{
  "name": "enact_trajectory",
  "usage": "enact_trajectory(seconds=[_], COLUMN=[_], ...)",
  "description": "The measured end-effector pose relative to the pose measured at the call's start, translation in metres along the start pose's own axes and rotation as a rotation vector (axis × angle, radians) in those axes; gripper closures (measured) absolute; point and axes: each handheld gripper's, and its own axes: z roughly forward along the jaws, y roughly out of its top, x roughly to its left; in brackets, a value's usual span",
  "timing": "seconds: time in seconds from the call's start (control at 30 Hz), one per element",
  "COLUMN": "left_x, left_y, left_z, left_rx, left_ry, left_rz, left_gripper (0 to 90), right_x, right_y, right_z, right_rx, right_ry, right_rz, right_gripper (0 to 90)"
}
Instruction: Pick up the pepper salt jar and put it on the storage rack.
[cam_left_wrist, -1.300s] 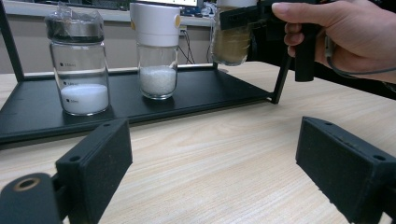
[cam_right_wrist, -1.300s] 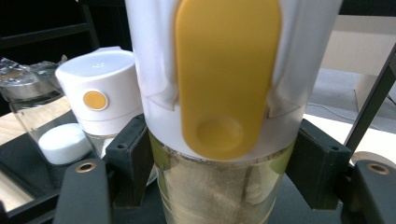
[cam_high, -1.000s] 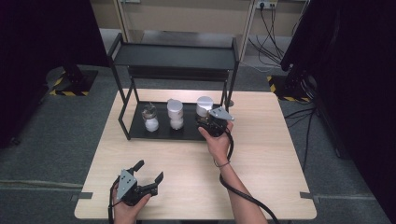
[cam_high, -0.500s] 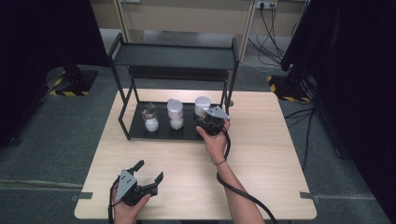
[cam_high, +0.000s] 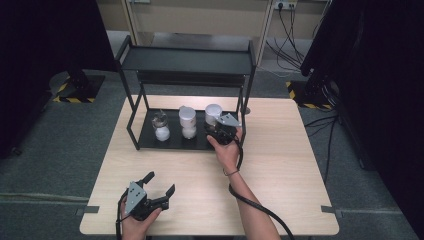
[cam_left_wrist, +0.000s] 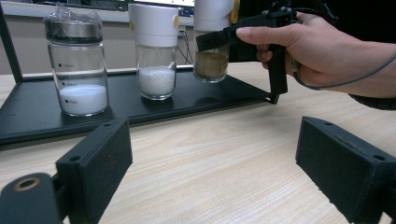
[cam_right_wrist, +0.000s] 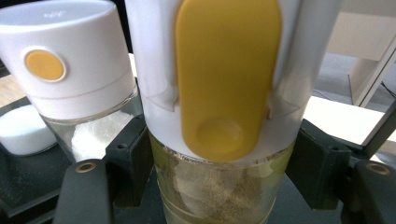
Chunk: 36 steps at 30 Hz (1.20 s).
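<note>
We have our right gripper (cam_right_wrist: 219, 182) clamped on the brown-powder jar (cam_right_wrist: 224, 116) (rack's three o'clock end), barely shifted; left gripper (cam_high: 150, 195) idles released, so lifting comes next.

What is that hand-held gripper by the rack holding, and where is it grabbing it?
The right hand-held gripper grips the jar of brown powder around its glass body, just under the white and yellow cap.

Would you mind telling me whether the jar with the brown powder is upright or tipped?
Upright. The brown-powder jar stands straight on the black tray, its white lid on top, with the right gripper clamped on its glass.
</note>
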Motion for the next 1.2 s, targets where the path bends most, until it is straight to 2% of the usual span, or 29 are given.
enact_trajectory(seconds=[0.53,1.2], left_x=[0.0,-0.002], left_y=[0.0,0.0], left_z=[0.0,0.0], left_rx=[-0.001,0.001], left_ry=[-0.002,-0.004], left_rz=[0.003,0.009], left_gripper=[10.5,10.5], right_x=[-0.005,-0.001], right_y=[-0.011,-0.017], right_z=[0.01,0.006], right_rx=[0.022,0.011], right_ry=[-0.015,-0.021], right_rz=[0.065,0.034], right_gripper=[31.1,30.2])
